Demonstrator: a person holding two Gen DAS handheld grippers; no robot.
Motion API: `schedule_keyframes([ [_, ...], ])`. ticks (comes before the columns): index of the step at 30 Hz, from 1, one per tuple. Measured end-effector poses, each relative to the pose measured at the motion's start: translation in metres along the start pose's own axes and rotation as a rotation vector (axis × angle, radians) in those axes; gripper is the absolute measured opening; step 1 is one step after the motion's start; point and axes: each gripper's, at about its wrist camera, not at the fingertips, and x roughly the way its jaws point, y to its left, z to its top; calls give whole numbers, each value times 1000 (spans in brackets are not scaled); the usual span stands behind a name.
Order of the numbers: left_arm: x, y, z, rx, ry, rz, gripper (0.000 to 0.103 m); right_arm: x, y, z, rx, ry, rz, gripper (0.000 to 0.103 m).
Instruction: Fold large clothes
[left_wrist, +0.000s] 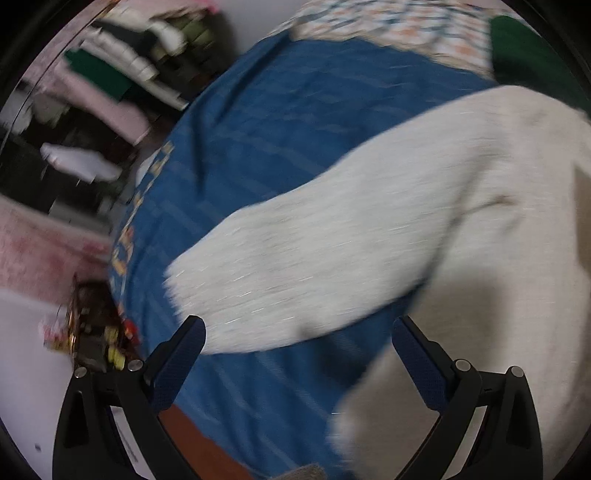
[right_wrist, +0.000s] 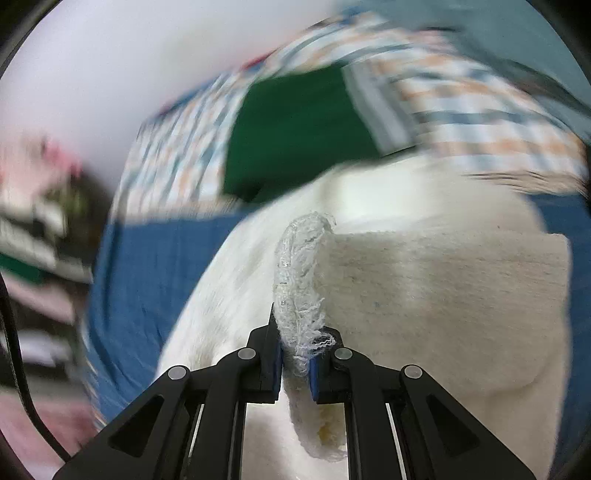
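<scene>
- left gripper (left_wrist: 297, 332): jaws spread wide and empty, above the white garment (left_wrist: 406, 221), which lies on the blue bedspread (left_wrist: 277, 129).
- right gripper (right_wrist: 295, 354): jaws clamped on the garment's frayed edge (right_wrist: 301, 280).
- progress: early; part appears doubled over, sleeve loose, remaining folds not done.
- green cloth (right_wrist: 291, 133) lies beyond.

Left gripper (left_wrist: 297, 338), right gripper (right_wrist: 295, 354): black linkage frames, silver screws, blue textured pads (left_wrist: 177, 365).
</scene>
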Motion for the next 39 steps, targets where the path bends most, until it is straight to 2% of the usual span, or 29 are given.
schedule_keyframes([
  [1,9,13,-4,-24,19,8,103,36,31,-12,-68,37,-23,11],
  [2,14,18,-8,-36,30,12,103,52,46,-18,-95,53,-36,12],
  [4,24,33,-17,-60,56,25,103,107,75,-34,-185,155,-75,17],
  [5,29,39,-21,-73,68,26,103,124,81,-40,-198,195,-72,26],
  [6,33,48,-23,-86,81,25,103,142,83,-46,-189,264,-14,32],
  [7,38,58,-24,-107,103,21,103,146,80,-49,-168,299,37,45],
  [8,40,63,-27,-123,118,14,103,145,78,-48,-143,313,79,51],
  [9,43,71,-30,-147,136,-2,103,130,70,-48,-110,292,144,51],
  [11,50,87,-35,-206,169,-47,103,95,54,-50,-72,248,208,52],
  [12,52,92,-38,-235,185,-75,103,83,47,-52,-58,234,214,52],
  [14,61,102,-41,-312,221,-165,103,51,24,-62,-16,212,181,52],
  [16,78,109,-40,-413,255,-276,103,37,0,-70,13,227,133,52],
  [19,115,123,-36,-637,306,-467,102,33,-35,-87,48,263,51,52],
  [20,126,126,-35,-691,313,-504,99,34,-45,-82,58,274,35,52],
  [21,138,129,-31,-748,316,-534,93,40,-57,-90,83,292,4,52],
  [22,150,133,-27,-794,312,-548,76,40,-65,-89,101,299,-6,52],
  [24,169,142,-14,-843,284,-505,57,44,-77,-87,126,305,-19,52],
  [25,170,146,-6,-850,252,-493,35,49,-75,-88,130,301,-23,52],
  [26,171,152,4,-845,210,-474,25,54,-71,-89,131,297,-24,52],
  [28,167,162,29,-812,127,-443,19,56,-63,-85,126,288,-15,52],
  [33,149,173,91,-675,-32,-397,17,76,-19,-62,107,263,63,52],
  [35,137,171,112,-595,-98,-366,16,104,4,-53,100,263,84,36],
  [37,110,156,127,-506,-170,-333,16,136,24,-50,96,305,93,33],
  [39,103,156,135,-443,-204,-303,16,170,35,-51,85,368,29,32],
])
